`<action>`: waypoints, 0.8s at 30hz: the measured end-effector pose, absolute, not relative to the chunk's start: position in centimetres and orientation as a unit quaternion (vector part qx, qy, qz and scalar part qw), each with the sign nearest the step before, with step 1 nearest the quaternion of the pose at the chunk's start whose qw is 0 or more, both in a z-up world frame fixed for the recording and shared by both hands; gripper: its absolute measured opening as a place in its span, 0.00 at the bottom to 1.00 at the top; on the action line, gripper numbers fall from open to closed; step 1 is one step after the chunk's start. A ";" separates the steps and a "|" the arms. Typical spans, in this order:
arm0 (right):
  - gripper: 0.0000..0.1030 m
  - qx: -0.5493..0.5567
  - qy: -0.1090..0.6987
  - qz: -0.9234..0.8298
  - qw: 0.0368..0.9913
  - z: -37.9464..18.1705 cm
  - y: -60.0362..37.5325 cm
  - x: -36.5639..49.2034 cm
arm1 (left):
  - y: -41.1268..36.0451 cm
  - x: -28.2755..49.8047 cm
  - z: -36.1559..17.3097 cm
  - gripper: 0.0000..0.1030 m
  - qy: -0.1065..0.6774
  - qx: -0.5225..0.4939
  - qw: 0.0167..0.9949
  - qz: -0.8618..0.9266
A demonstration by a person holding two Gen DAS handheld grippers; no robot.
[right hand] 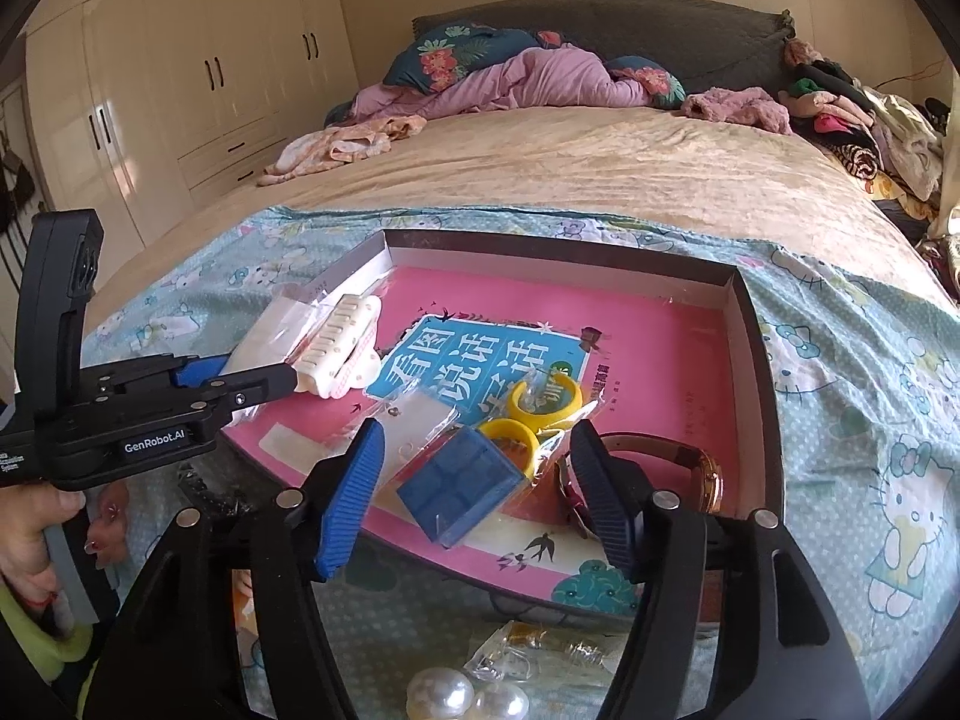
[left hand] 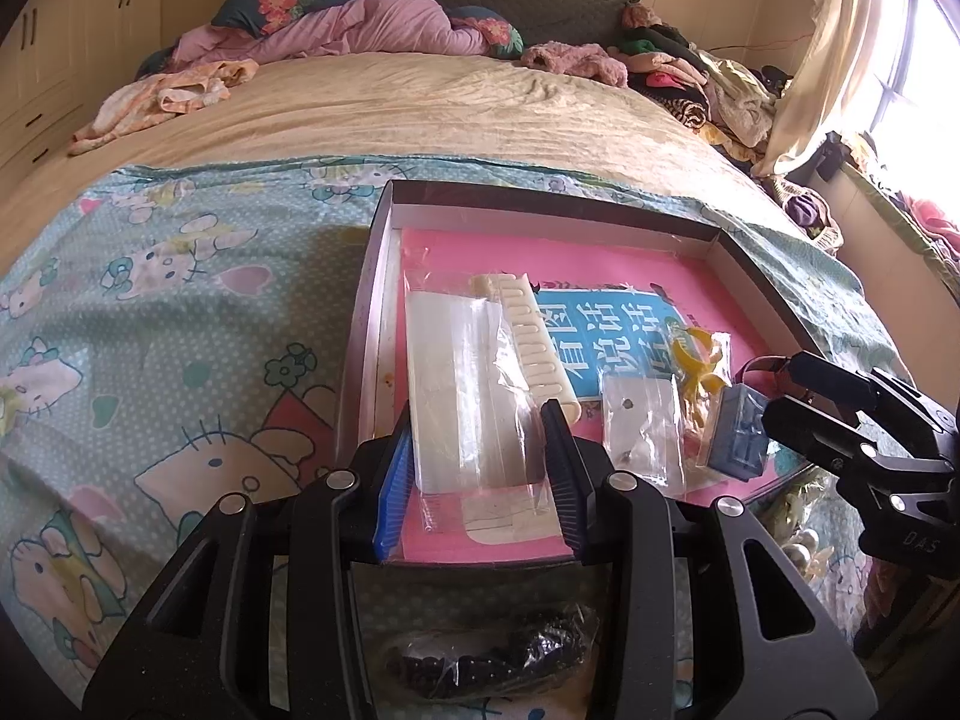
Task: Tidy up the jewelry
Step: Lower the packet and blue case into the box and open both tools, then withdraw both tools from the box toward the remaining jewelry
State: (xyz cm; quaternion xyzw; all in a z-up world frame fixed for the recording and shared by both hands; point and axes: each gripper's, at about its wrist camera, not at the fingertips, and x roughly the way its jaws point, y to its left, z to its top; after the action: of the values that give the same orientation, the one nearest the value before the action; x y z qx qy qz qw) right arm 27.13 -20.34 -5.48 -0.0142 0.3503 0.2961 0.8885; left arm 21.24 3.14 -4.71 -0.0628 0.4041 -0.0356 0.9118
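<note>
A shallow box (left hand: 384, 222) (right hand: 744, 312) with a pink book in it lies on the bed. In it are a clear bag with a white card (left hand: 462, 396), a cream comb-like clip (left hand: 540, 336) (right hand: 342, 348), a small clear bag of earrings (left hand: 642, 426) (right hand: 420, 426), yellow rings in a bag (left hand: 699, 360) (right hand: 543, 402), a blue box (left hand: 741, 438) (right hand: 459, 489) and a watch (right hand: 696, 468). My left gripper (left hand: 480, 456) (right hand: 252, 384) is open around the white-card bag. My right gripper (right hand: 480, 492) (left hand: 774, 387) is open around the blue box.
A bag of dark beads (left hand: 498, 654) lies in front of the box. Large pearls (right hand: 462, 693) and a bag of gold pieces (right hand: 540, 648) lie on the Hello Kitty sheet (left hand: 180, 330). Clothes are piled at the bed's far side (right hand: 852, 114). Wardrobes (right hand: 180, 90) stand at left.
</note>
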 end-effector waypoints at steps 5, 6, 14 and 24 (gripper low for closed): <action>0.73 -0.001 0.345 0.290 0.893 -4.8 -21.5 26.5 | 3.2 21.0 -4.7 0.31 0.407 -0.062 0.911 -0.034; 0.74 0.000 0.344 0.289 0.893 -4.6 -21.6 26.3 | 3.1 21.0 -4.7 0.32 0.407 -0.063 0.911 -0.034; 0.79 0.009 0.335 0.289 0.897 -3.6 -22.4 24.8 | 3.3 20.2 -3.9 0.47 0.398 -0.067 0.914 -0.031; 0.80 0.010 0.315 0.291 0.904 -1.6 -23.4 22.9 | 4.1 18.0 -1.3 0.68 0.369 -0.080 0.926 -0.021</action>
State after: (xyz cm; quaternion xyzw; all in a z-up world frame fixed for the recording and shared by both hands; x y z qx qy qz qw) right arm 22.93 -23.41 -1.62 0.0096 0.3146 0.2907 0.9036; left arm 18.02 4.06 -1.34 -0.0802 0.3695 -0.0212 0.9255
